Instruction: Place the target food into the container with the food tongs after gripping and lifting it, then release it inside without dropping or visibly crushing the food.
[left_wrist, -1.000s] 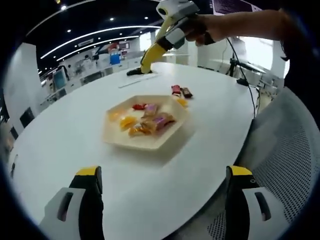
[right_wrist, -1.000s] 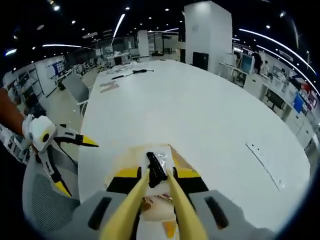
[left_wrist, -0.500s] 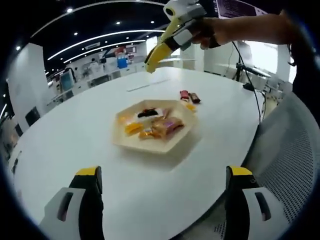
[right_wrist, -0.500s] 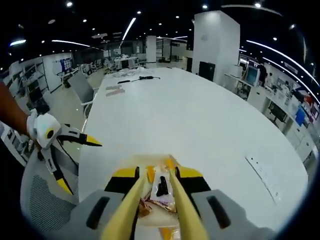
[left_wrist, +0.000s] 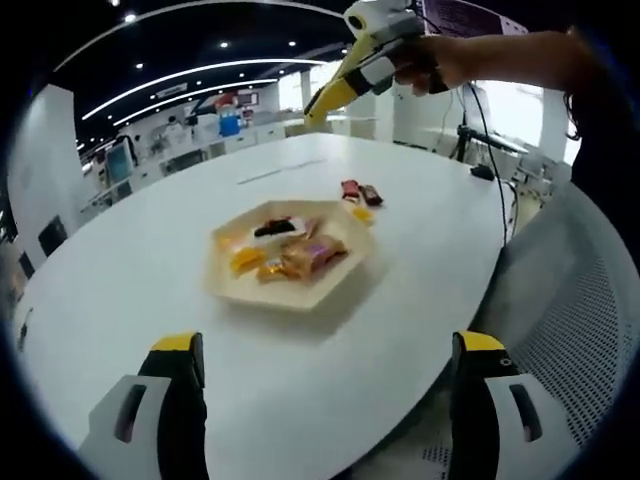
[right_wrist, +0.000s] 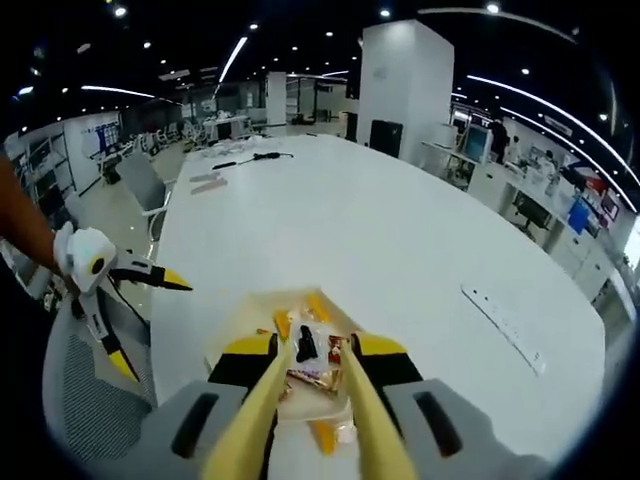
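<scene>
The white table (left_wrist: 140, 260) spreads ahead of both tools, largely bare, its rounded edge curving just beyond the left gripper (left_wrist: 325, 395), whose two jaws stand wide apart and hold nothing. A mesh chair (left_wrist: 570, 330) sits off that gripper's right jaw, past the table edge. Ahead of the left gripper, well inside the edge, lies the hexagonal tray (left_wrist: 300, 295) with wrapped snacks (left_wrist: 300, 255) and a dark wrapped piece (left_wrist: 272, 227) resting at its far side; two more wrapped pieces (left_wrist: 358, 190) lie on the table just beyond the tray. No print on any wrapper can be read.

High above the tray in the left gripper view, a hand carries the right gripper (left_wrist: 372, 50), and the yellow tongs (left_wrist: 335, 90) point away over the table. In the right gripper view the tongs (right_wrist: 310, 390) run forward between that gripper's jaws, which clamp them; the tips stand slightly parted with nothing between. Below them sits the tray (right_wrist: 235, 325), the dark piece (right_wrist: 305, 347) showing between the tong arms. This view also takes in the left gripper (right_wrist: 120, 300) off to the left and a long reach of open table beyond.
</scene>
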